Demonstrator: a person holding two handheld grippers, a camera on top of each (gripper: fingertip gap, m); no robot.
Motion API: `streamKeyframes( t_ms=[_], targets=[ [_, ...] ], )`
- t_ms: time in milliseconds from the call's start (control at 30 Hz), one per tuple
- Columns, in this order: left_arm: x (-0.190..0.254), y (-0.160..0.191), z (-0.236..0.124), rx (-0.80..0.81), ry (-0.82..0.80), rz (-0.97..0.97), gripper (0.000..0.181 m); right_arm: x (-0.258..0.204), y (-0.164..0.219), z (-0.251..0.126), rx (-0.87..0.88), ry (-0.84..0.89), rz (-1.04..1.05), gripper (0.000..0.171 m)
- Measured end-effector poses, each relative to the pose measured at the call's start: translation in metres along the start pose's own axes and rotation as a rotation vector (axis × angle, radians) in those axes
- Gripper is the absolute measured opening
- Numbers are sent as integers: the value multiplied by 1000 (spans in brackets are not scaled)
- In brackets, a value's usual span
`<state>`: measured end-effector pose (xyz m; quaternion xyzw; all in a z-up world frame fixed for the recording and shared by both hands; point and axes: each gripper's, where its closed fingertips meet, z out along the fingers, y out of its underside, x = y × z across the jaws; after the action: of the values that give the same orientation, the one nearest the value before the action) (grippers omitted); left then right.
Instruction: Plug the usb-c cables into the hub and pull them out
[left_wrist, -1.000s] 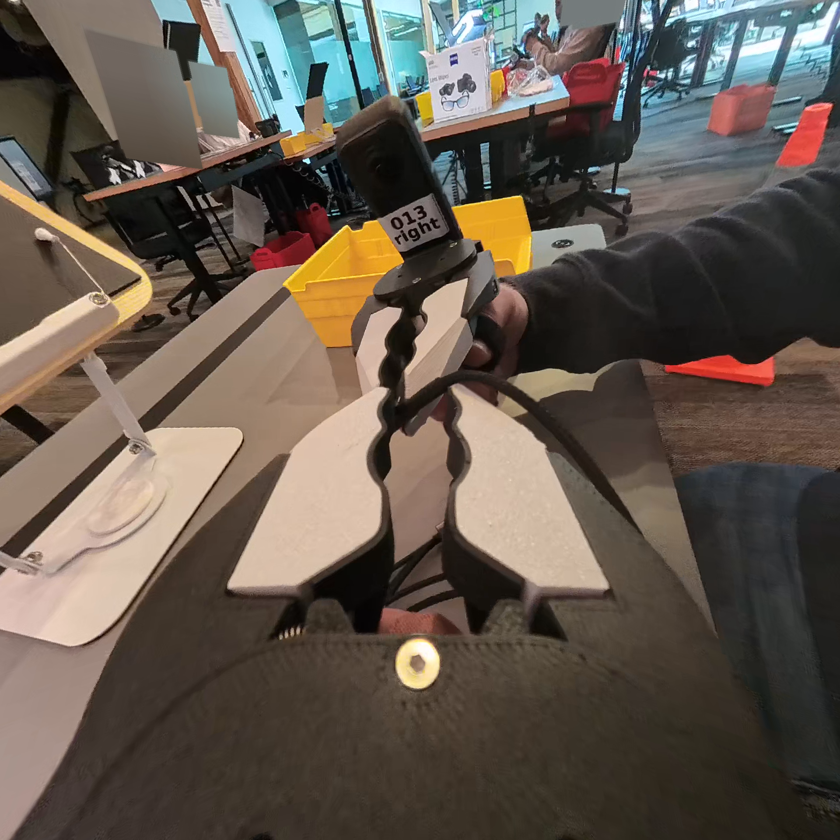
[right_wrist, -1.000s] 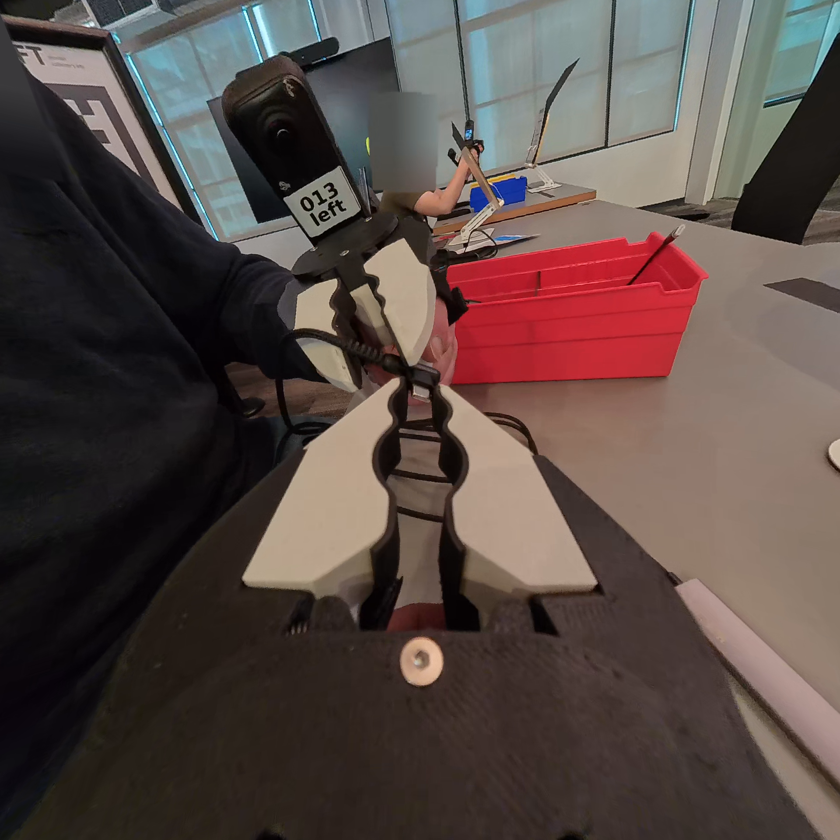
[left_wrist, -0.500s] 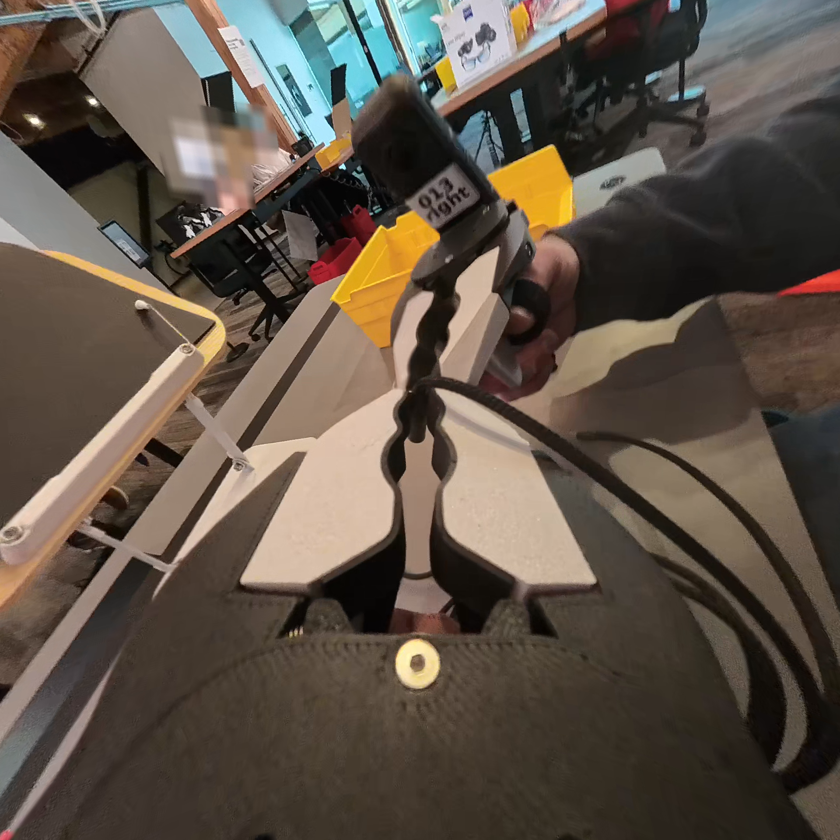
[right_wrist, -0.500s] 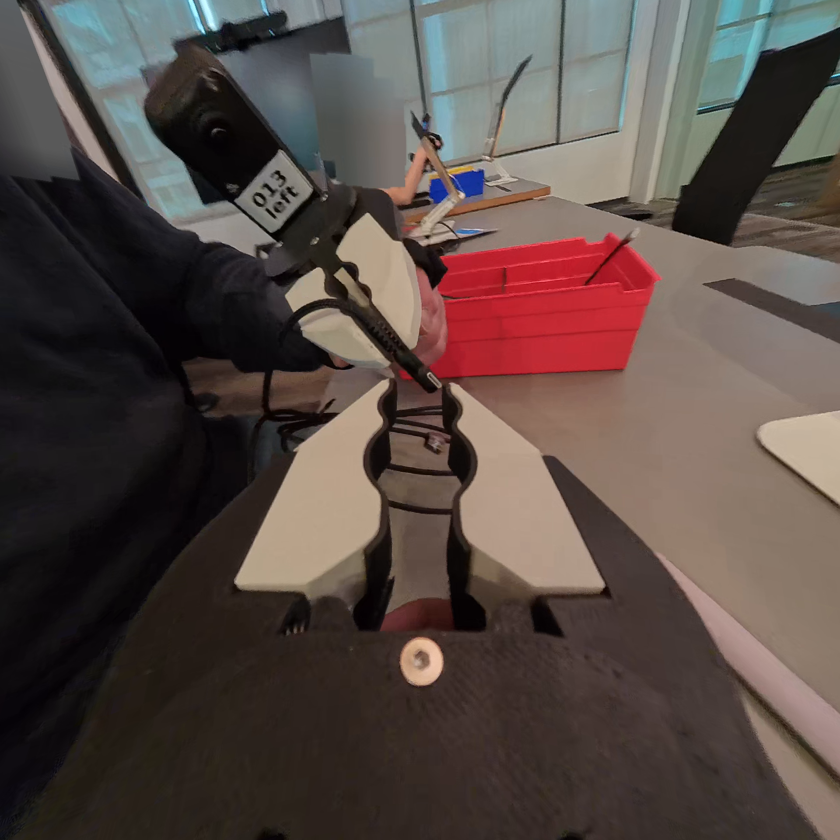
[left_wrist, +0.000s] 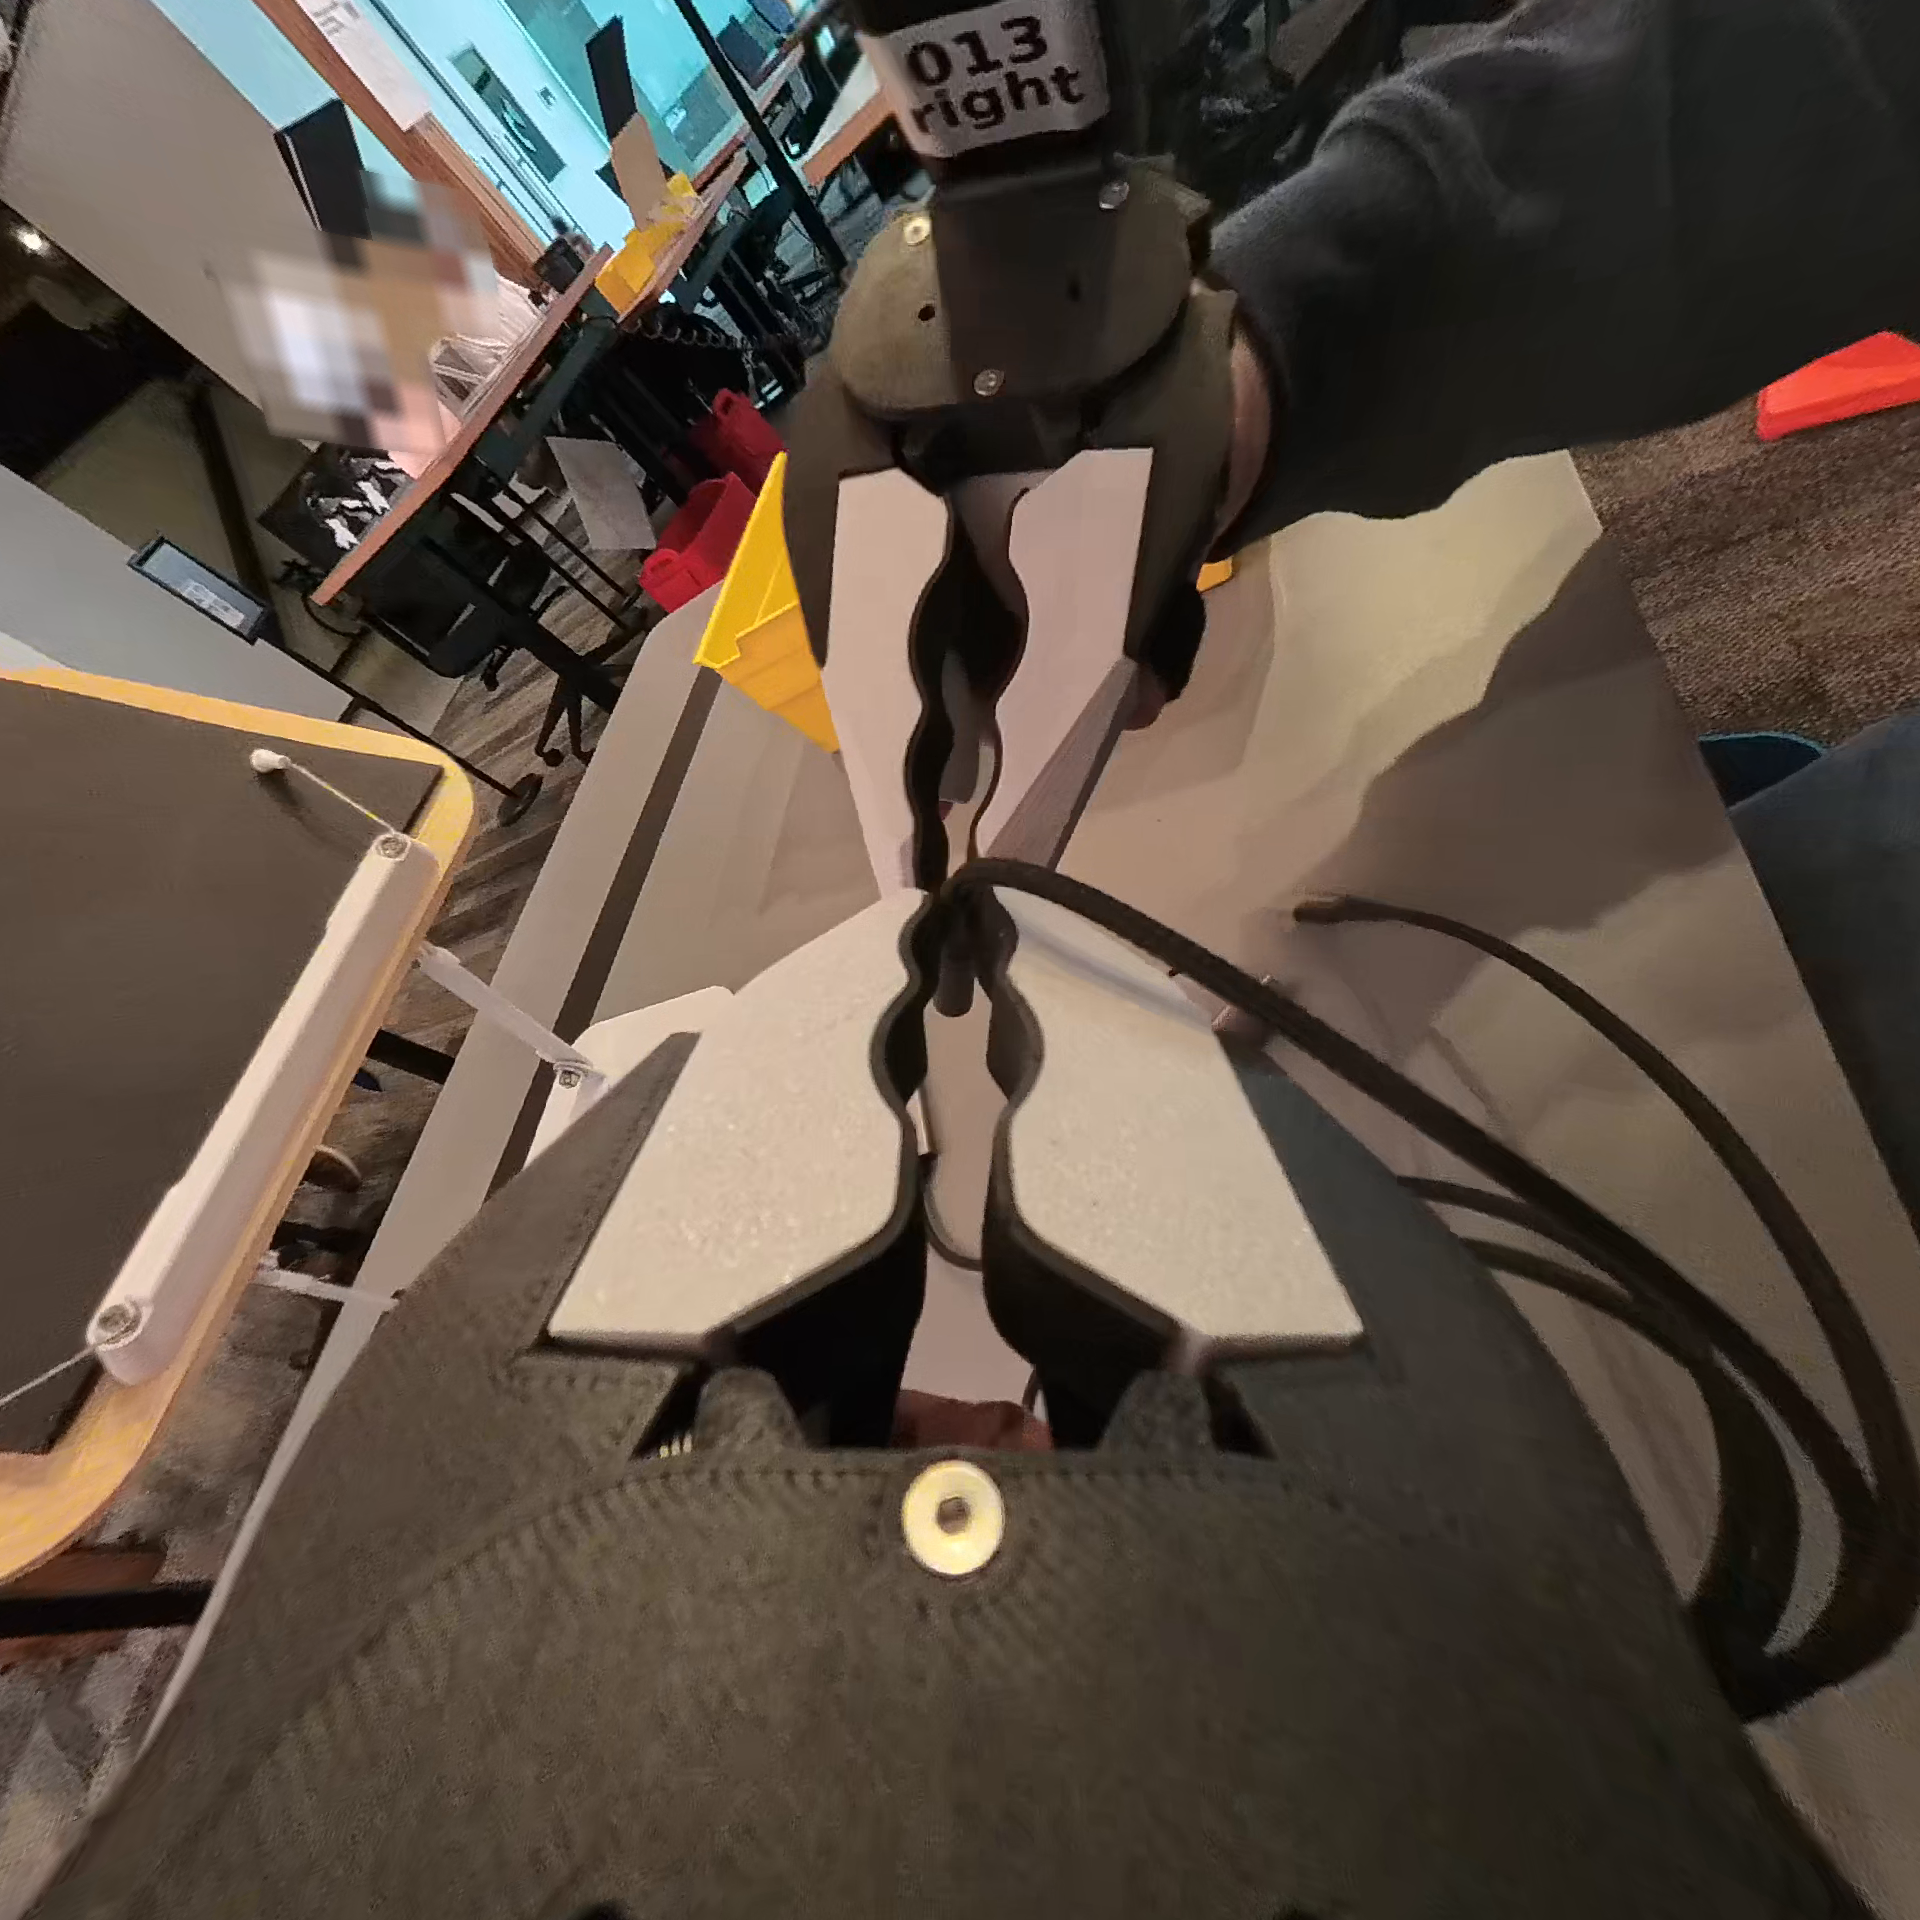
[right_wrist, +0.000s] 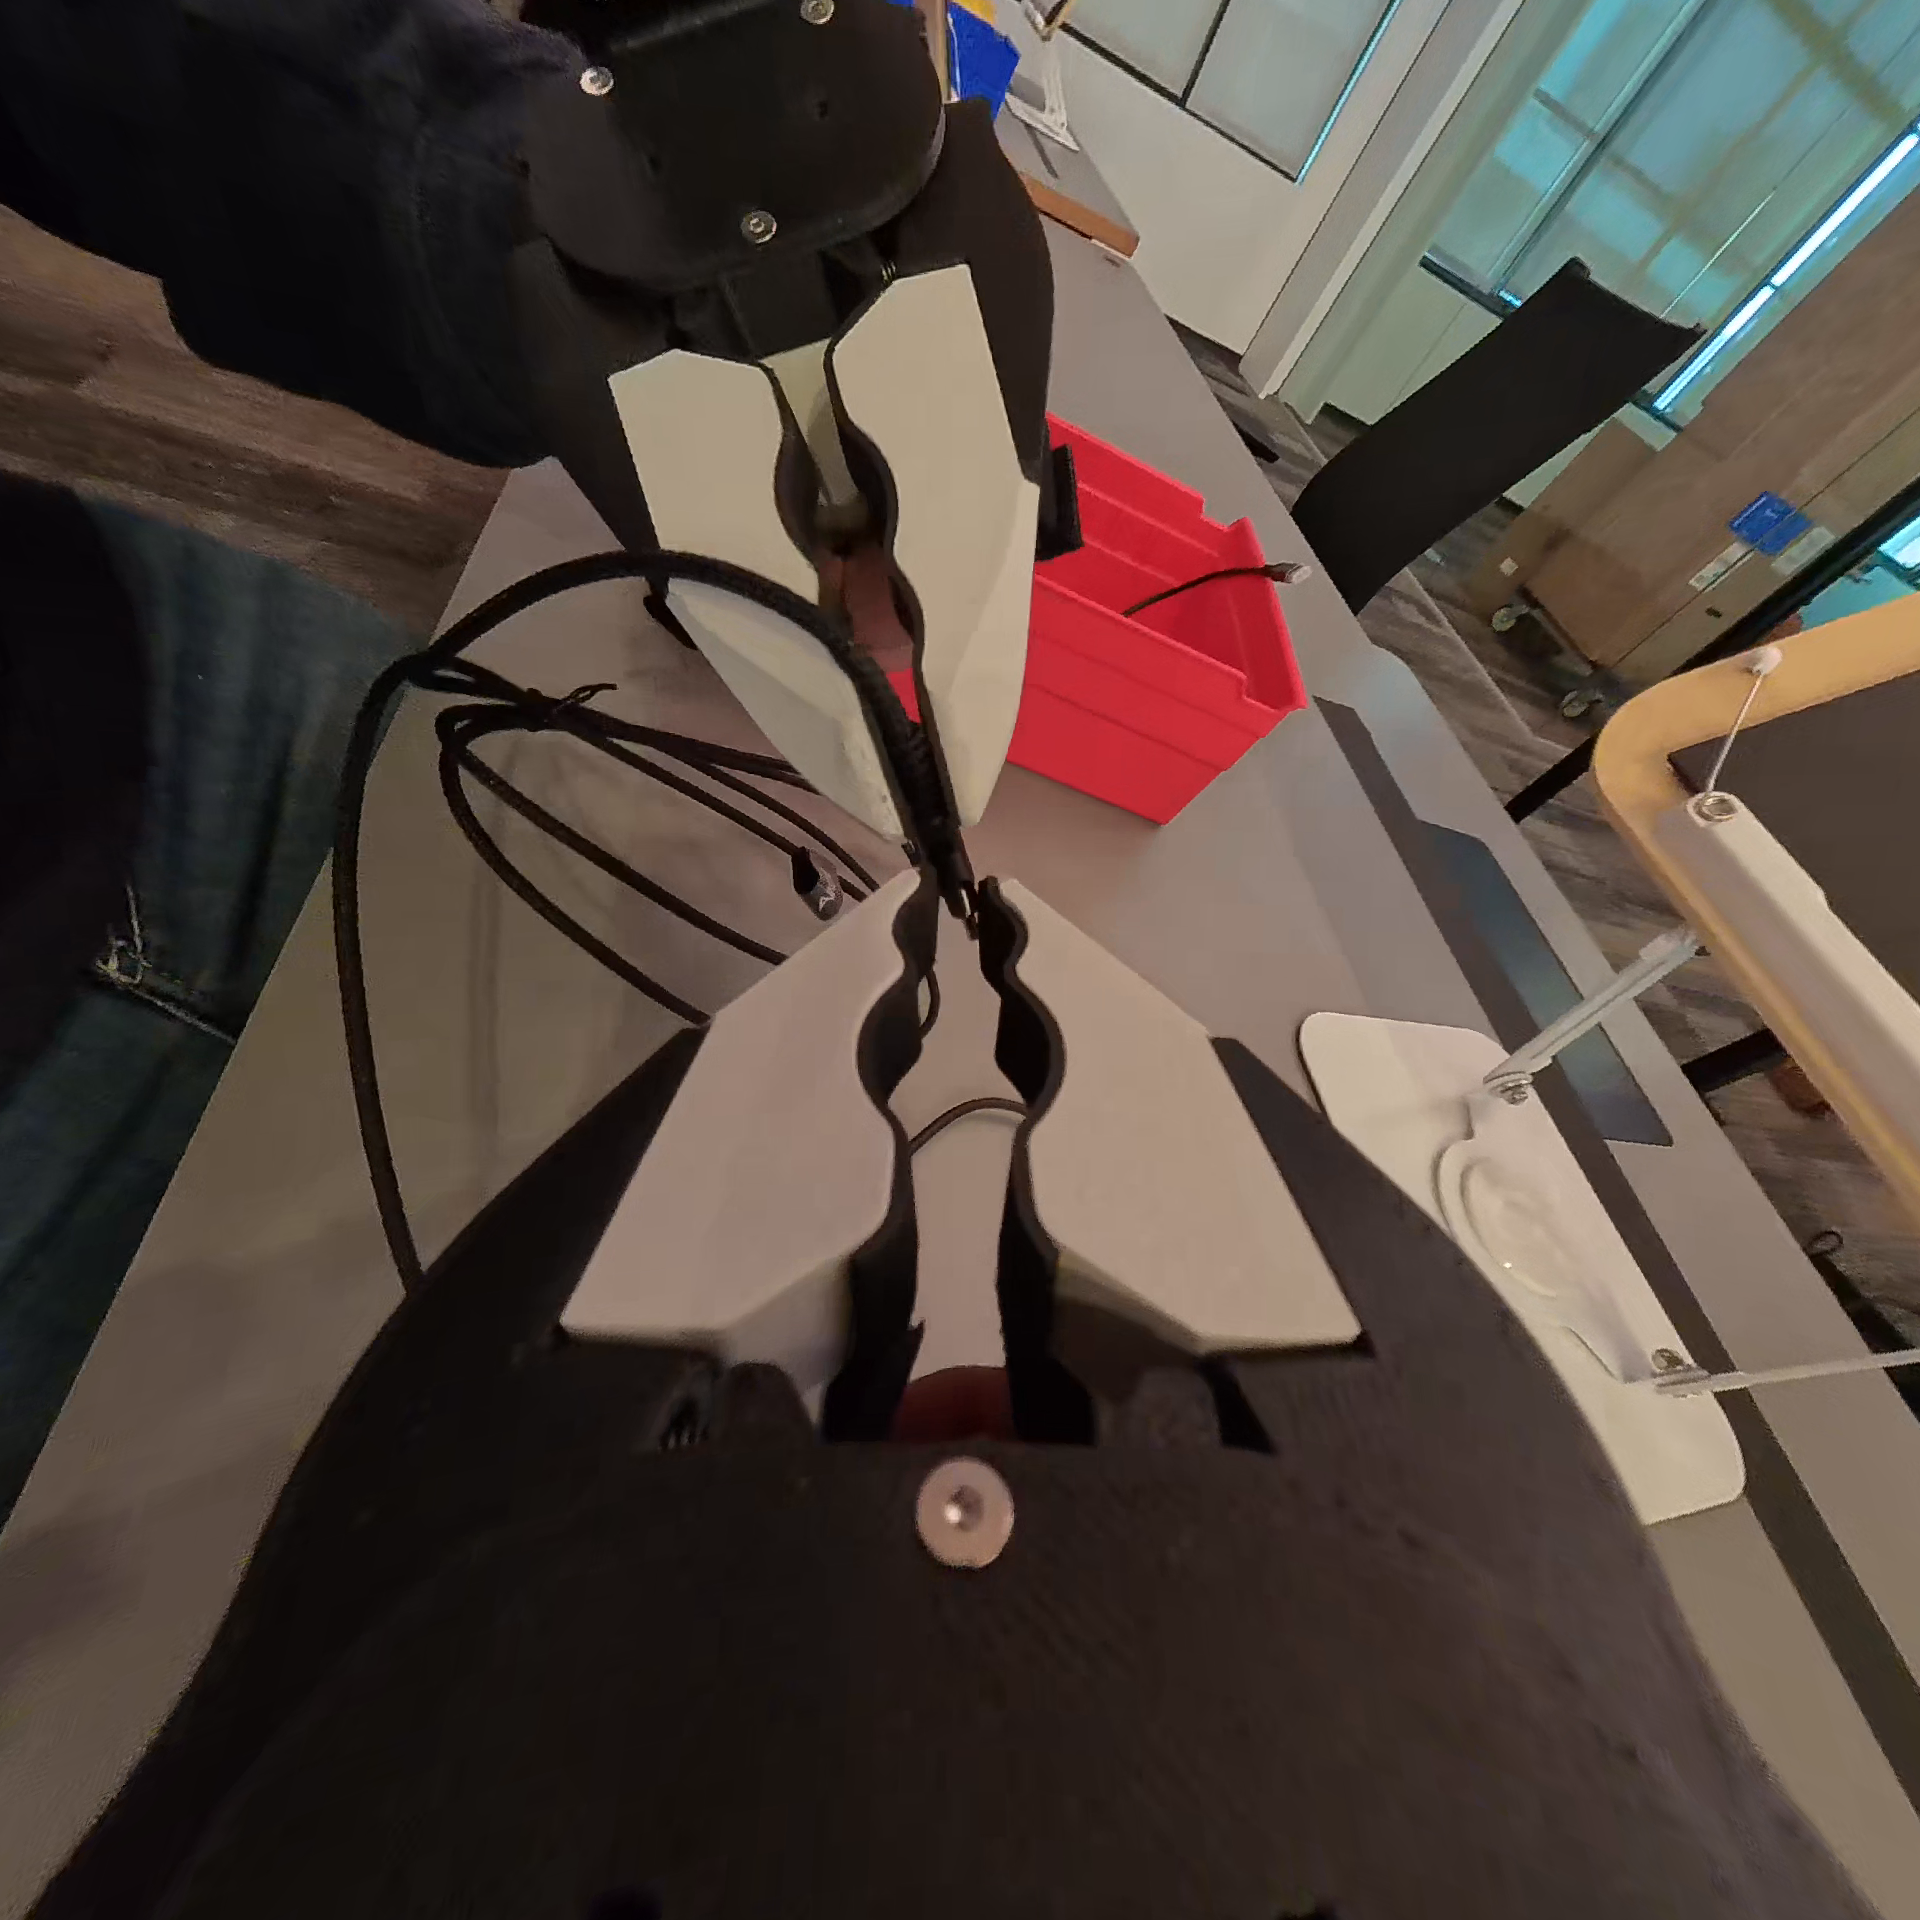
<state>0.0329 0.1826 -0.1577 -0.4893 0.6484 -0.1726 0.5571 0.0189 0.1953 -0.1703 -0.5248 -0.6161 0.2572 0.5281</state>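
My left gripper (left_wrist: 954, 920) is shut on a black braided usb-c cable (left_wrist: 1091, 920) near its plug. The cable trails off to the right in loops. In the right wrist view the left gripper (right_wrist: 935, 831) points down at me, with the cable (right_wrist: 902, 743) running along its fingers. My right gripper (right_wrist: 956, 894) meets it tip to tip, its jaws closed to a narrow gap around the plug's end. It also shows in the left wrist view (left_wrist: 940, 862). A pale surface with a thin dark wire shows through the gap between my right fingers. I cannot tell whether it is the hub.
Loose black cable loops (right_wrist: 582, 790) and another plug (right_wrist: 816, 883) lie on the grey table (right_wrist: 1195, 935). A red bin (right_wrist: 1143, 675) stands behind and a yellow bin (left_wrist: 769, 623) at the far side. A white stand base (right_wrist: 1507, 1226) holds a tilted wood-rimmed board (left_wrist: 156, 987). My left and right fingertips are right by each other.
The two grippers have come together tip to tip and both views have tilted down toward the table. The right jaws have narrowed around the plug that the left gripper holds.
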Motion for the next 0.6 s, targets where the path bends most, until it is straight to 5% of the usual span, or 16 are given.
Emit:
streamKeyframes(
  t_ms=[133,267,600],
  targets=[
    [-6,-2,-1,11,-20,-65,10,1,-3,-2,24,59,-42,4],
    [-5,7,3,24,70,-366,48,1,-7,-7,29,138,-121,3],
    [3,-22,-5,320,505,-1078,54,5,-26,-18,33,281,-327,3]
  ],
)
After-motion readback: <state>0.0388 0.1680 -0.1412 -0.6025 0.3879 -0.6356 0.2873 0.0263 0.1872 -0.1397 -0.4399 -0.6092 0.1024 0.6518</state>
